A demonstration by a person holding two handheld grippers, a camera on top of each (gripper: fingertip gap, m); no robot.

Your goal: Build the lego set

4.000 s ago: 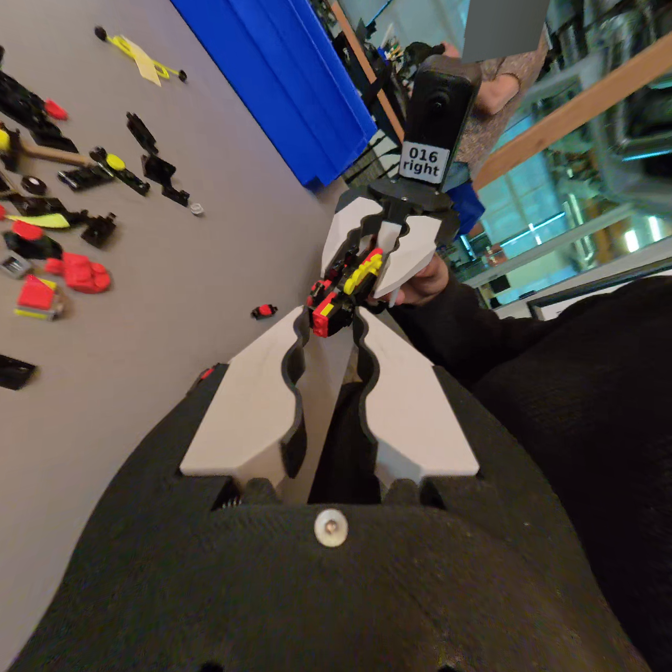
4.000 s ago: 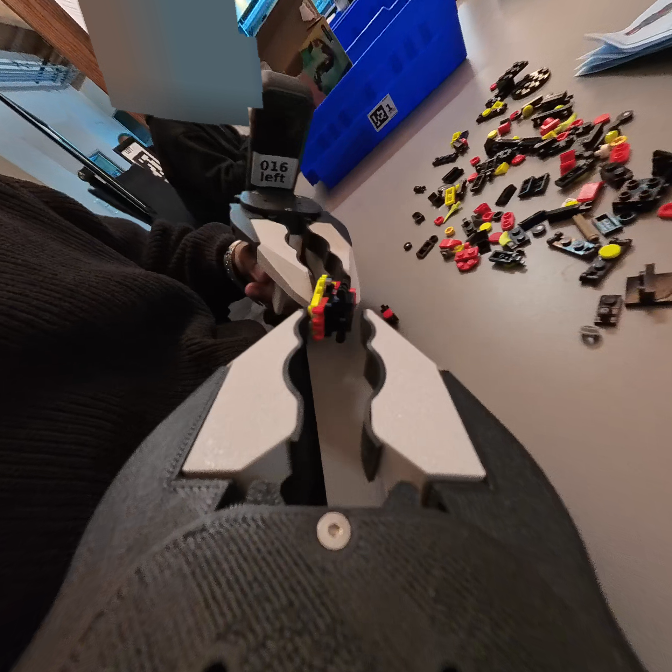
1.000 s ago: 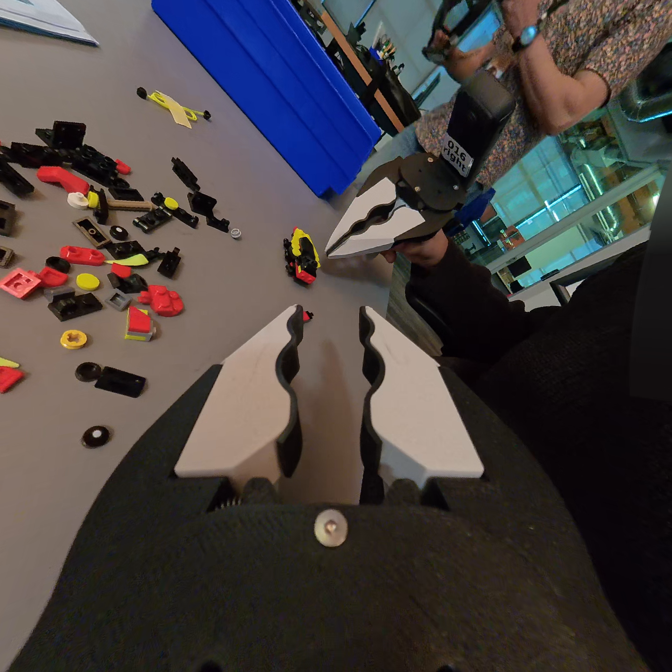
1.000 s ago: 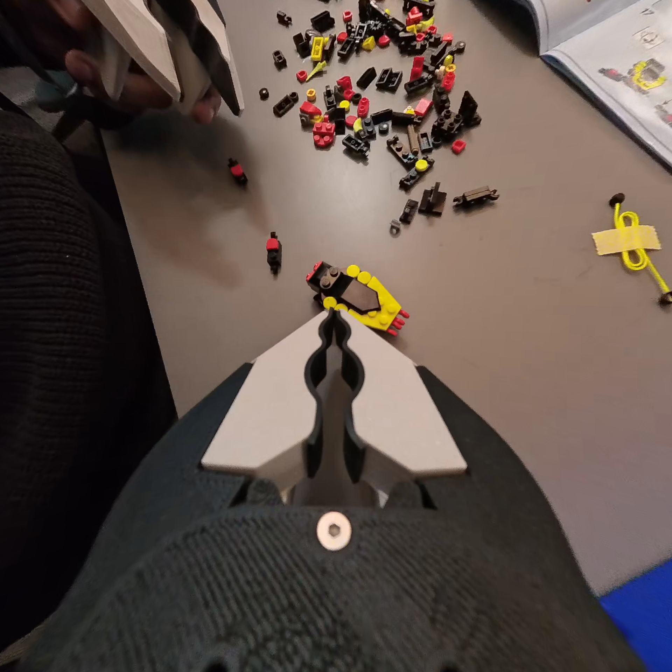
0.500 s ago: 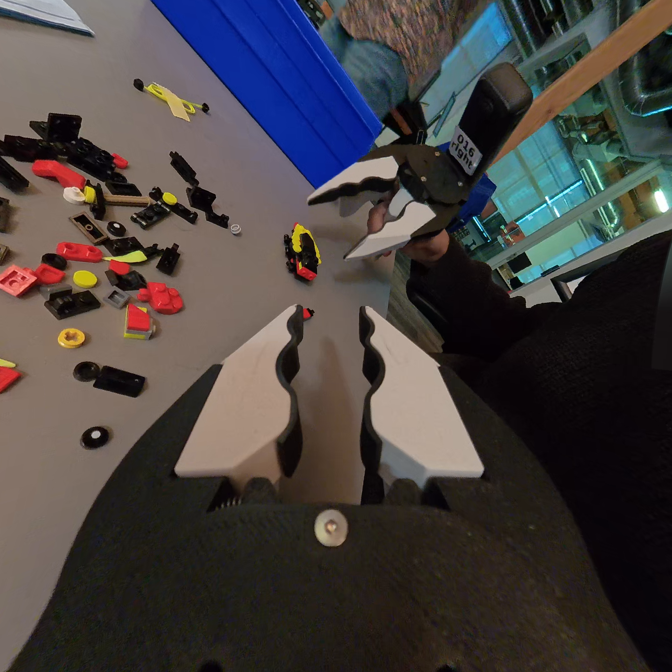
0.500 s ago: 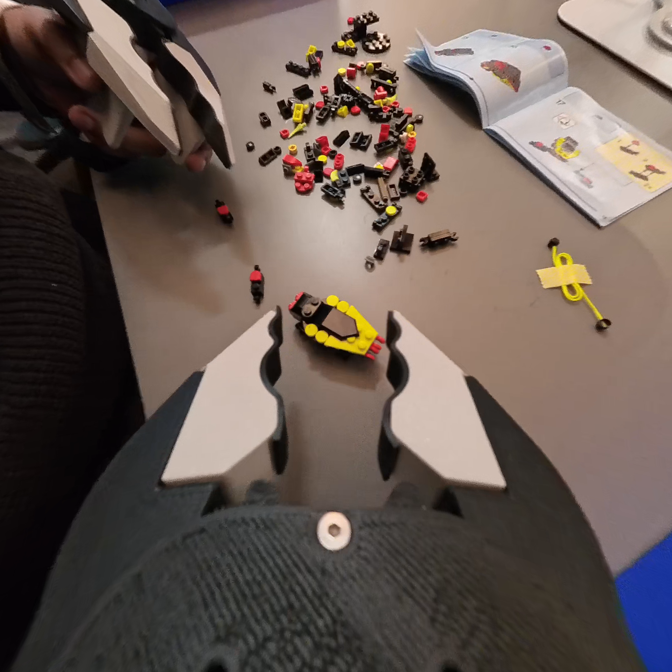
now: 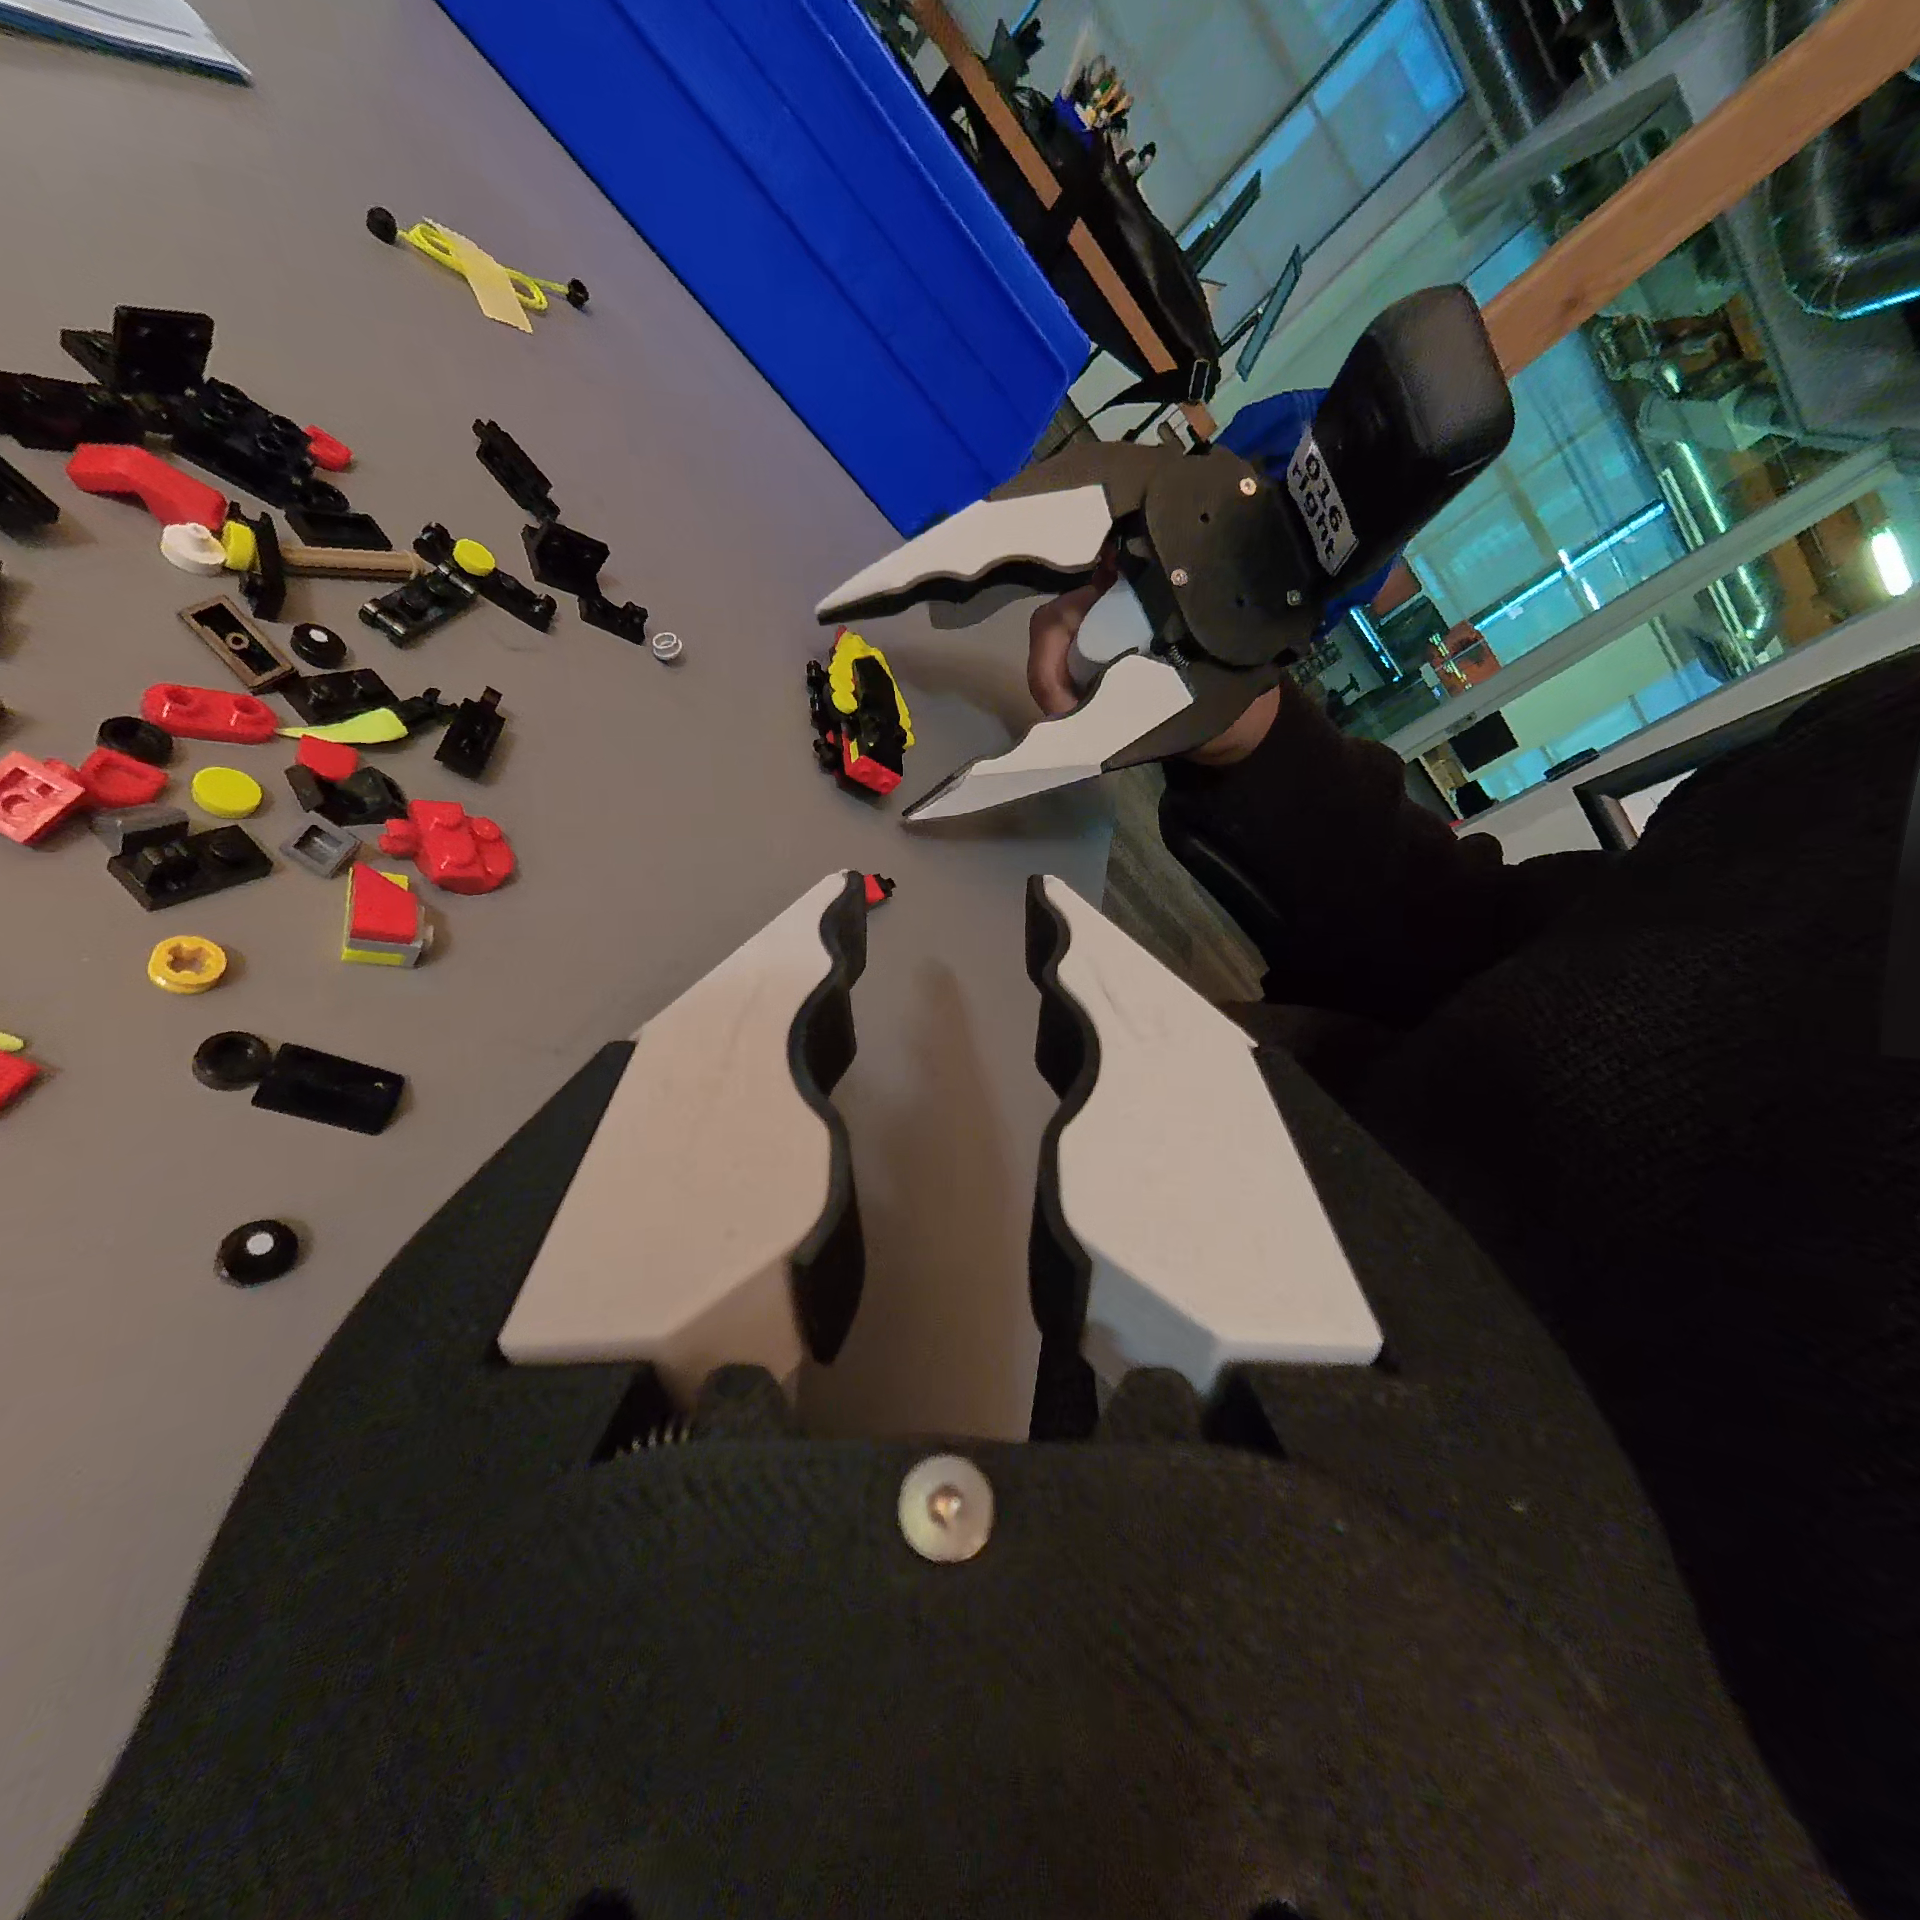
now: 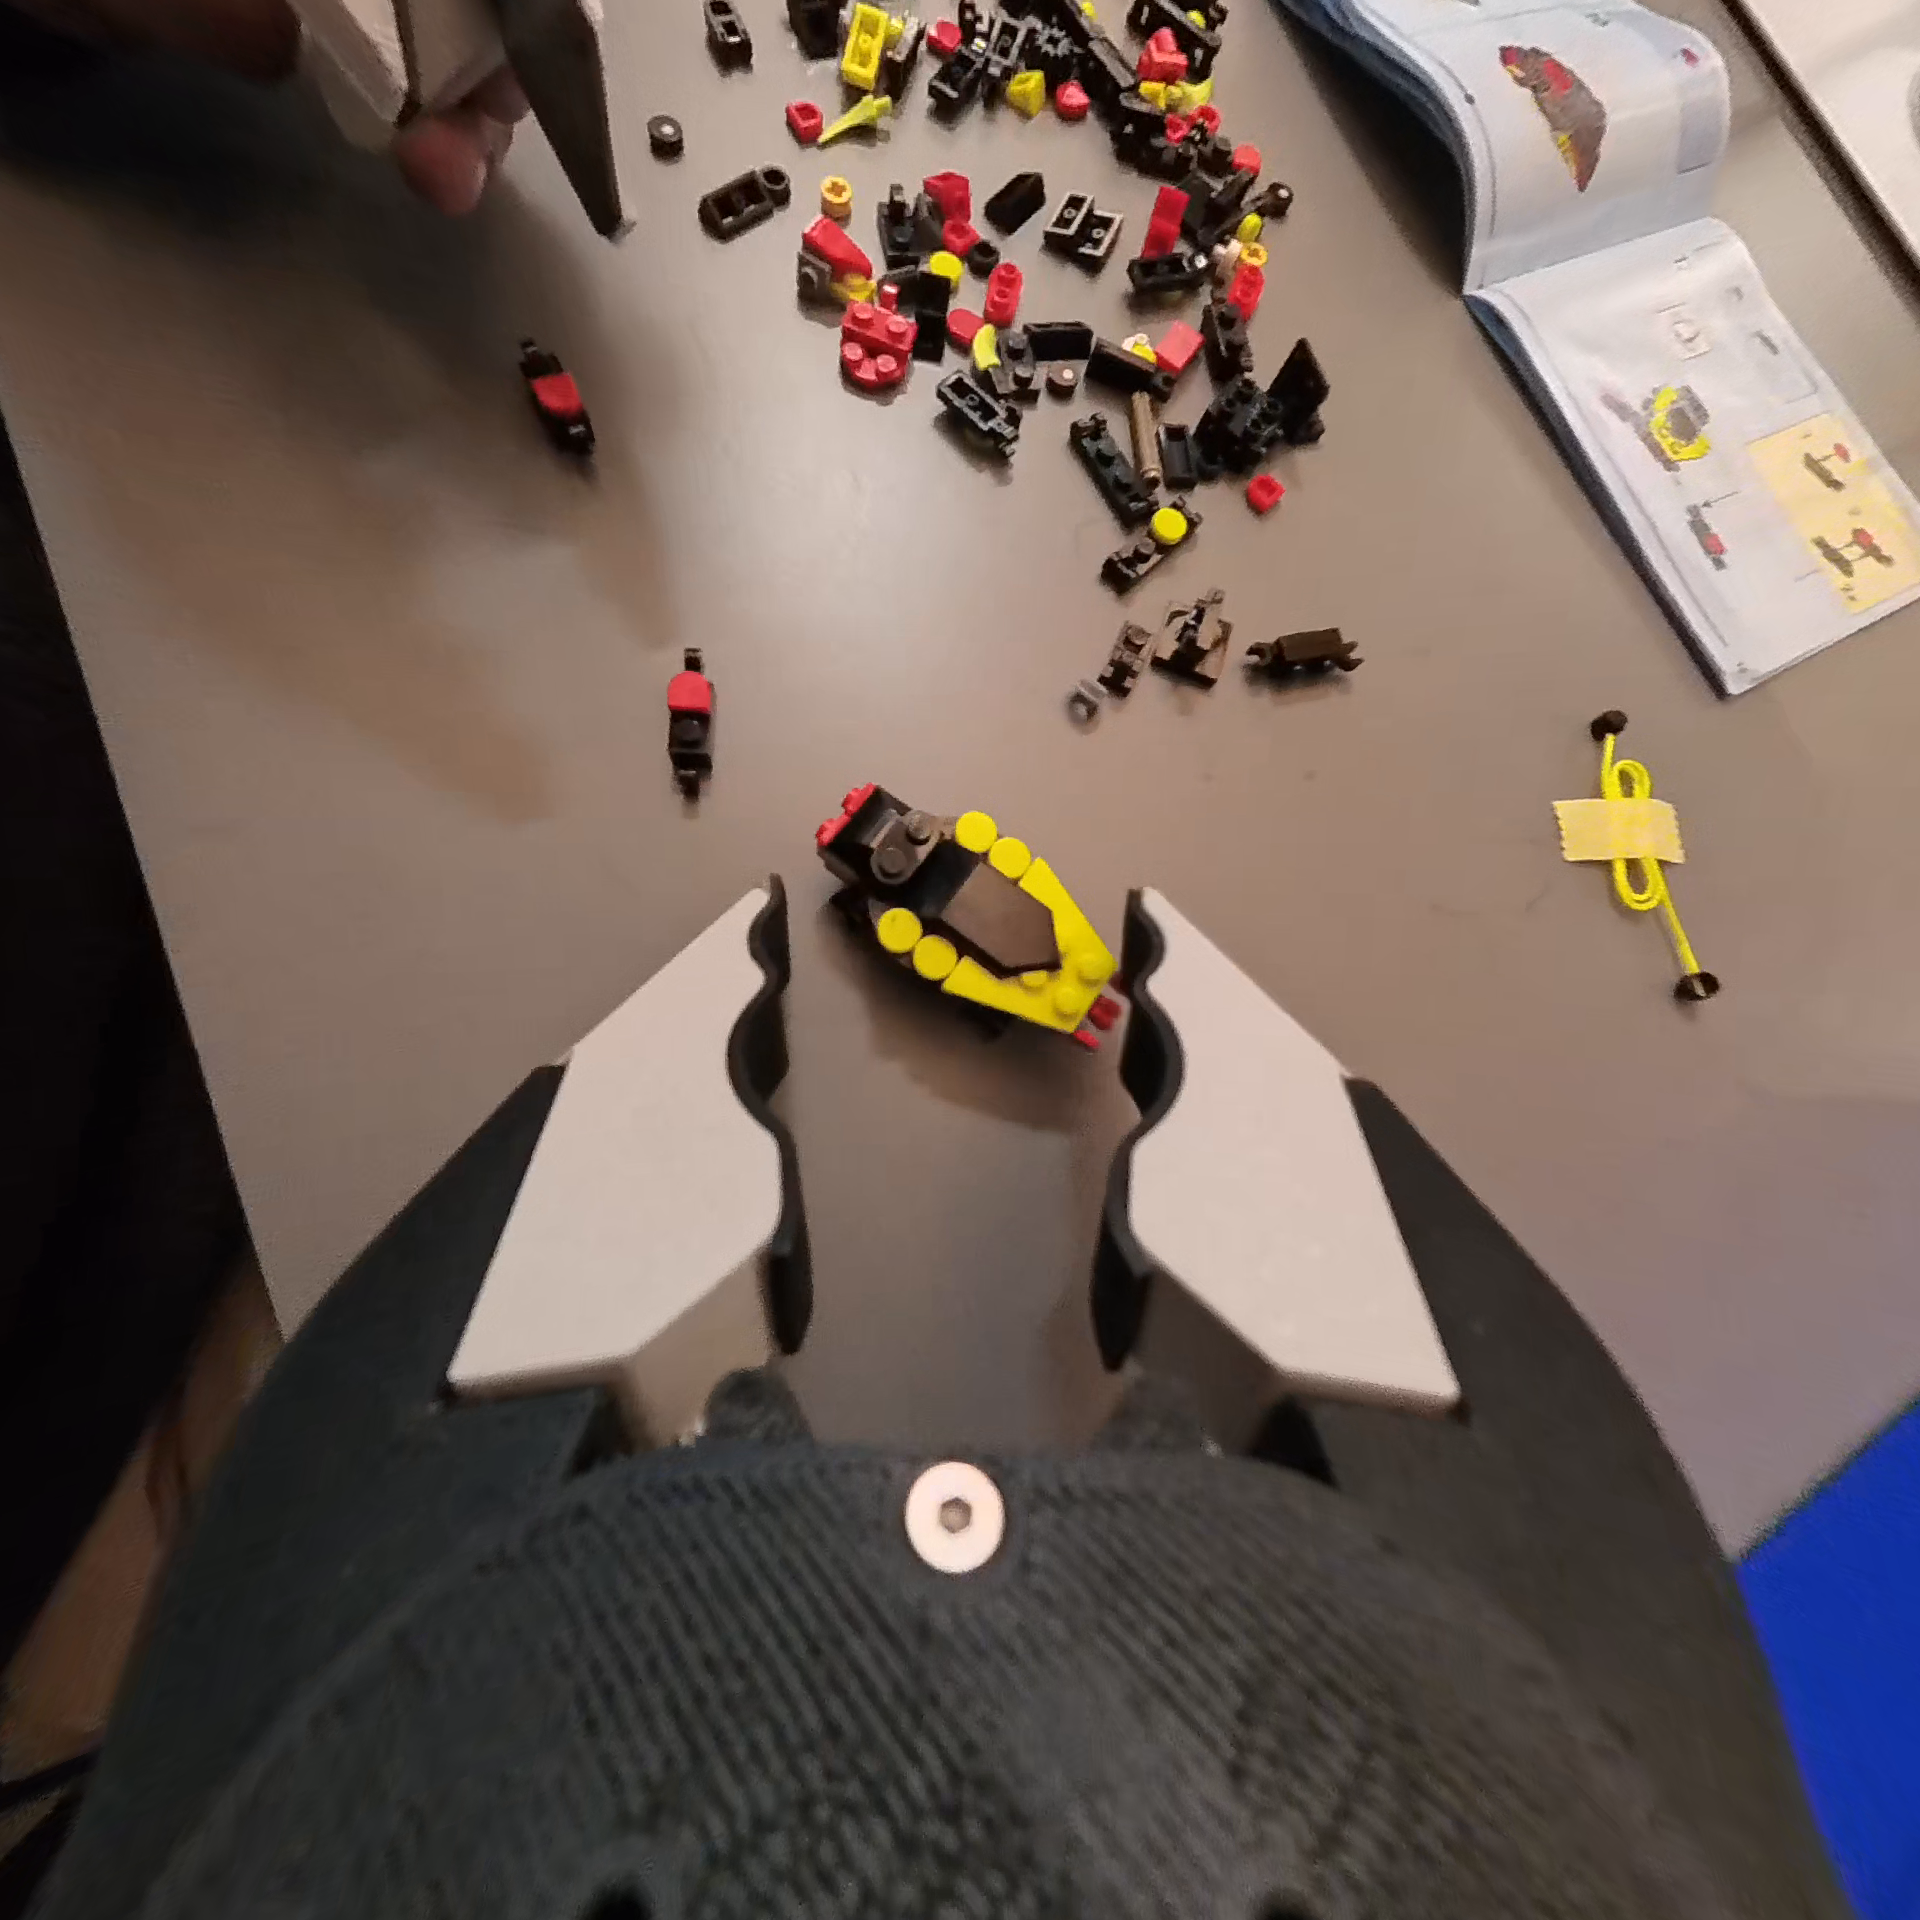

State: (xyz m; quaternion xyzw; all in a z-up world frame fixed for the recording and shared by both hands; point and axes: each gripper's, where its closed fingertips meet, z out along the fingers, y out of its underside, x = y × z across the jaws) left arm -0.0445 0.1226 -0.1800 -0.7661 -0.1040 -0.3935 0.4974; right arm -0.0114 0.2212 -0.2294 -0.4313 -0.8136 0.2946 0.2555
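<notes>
Left of the right gripper lies a small red-and-black piece. Its jaws stand spread, pinching nothing — the yellow-and-black brick model sits on the grey table between the fingertips. The left gripper hovers part-open, bare, near loose bricks.

Lab or workshop: grey table, blue storage bin, ceiling pipework, glass partitions.
</notes>
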